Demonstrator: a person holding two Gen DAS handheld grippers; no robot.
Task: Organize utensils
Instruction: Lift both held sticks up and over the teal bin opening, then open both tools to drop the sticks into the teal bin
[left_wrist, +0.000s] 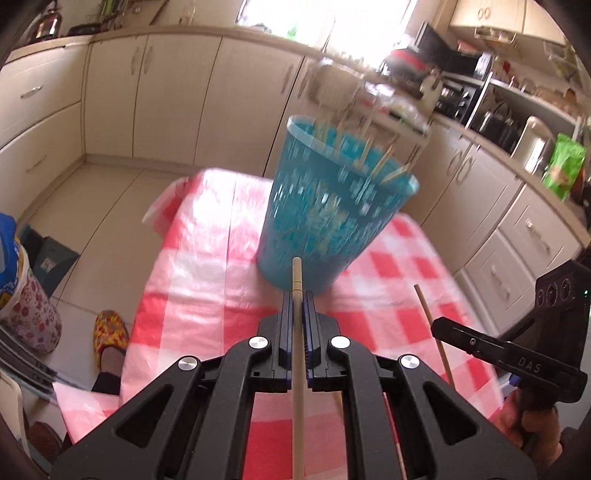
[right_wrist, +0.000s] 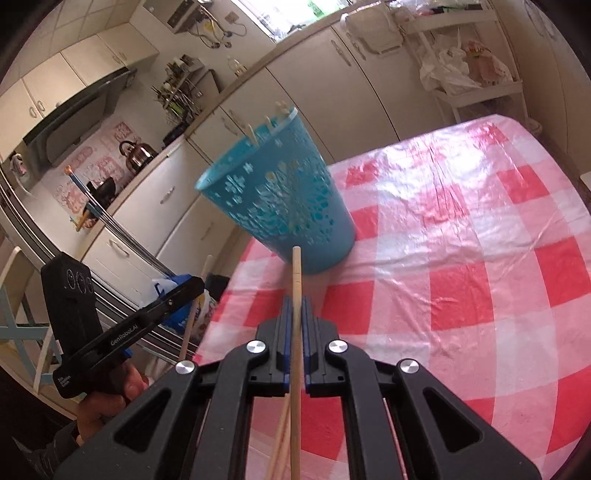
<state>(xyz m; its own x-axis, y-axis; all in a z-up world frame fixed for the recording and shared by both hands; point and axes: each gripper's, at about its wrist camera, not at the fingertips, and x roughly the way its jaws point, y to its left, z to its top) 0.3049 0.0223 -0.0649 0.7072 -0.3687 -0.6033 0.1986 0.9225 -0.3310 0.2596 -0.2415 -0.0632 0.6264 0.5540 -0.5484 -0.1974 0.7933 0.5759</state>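
A blue perforated basket (left_wrist: 332, 206) stands on the red-and-white checked tablecloth (left_wrist: 199, 288), with several wooden chopsticks sticking out of its top. It also shows in the right wrist view (right_wrist: 284, 199). My left gripper (left_wrist: 297, 295) is shut on a wooden chopstick (left_wrist: 297, 354) that points at the basket's base. My right gripper (right_wrist: 295, 301) is shut on another wooden chopstick (right_wrist: 295, 354), also pointing at the basket's base. The right gripper shows at the right of the left wrist view (left_wrist: 509, 354), and the left gripper at the left of the right wrist view (right_wrist: 122, 332).
The table (right_wrist: 461, 258) stands in a kitchen with cream cabinets (left_wrist: 177, 96) around it. More chopsticks (right_wrist: 279, 443) lie under my right gripper. A patterned slipper (left_wrist: 109, 336) and a bag (left_wrist: 22, 295) are on the floor at the left.
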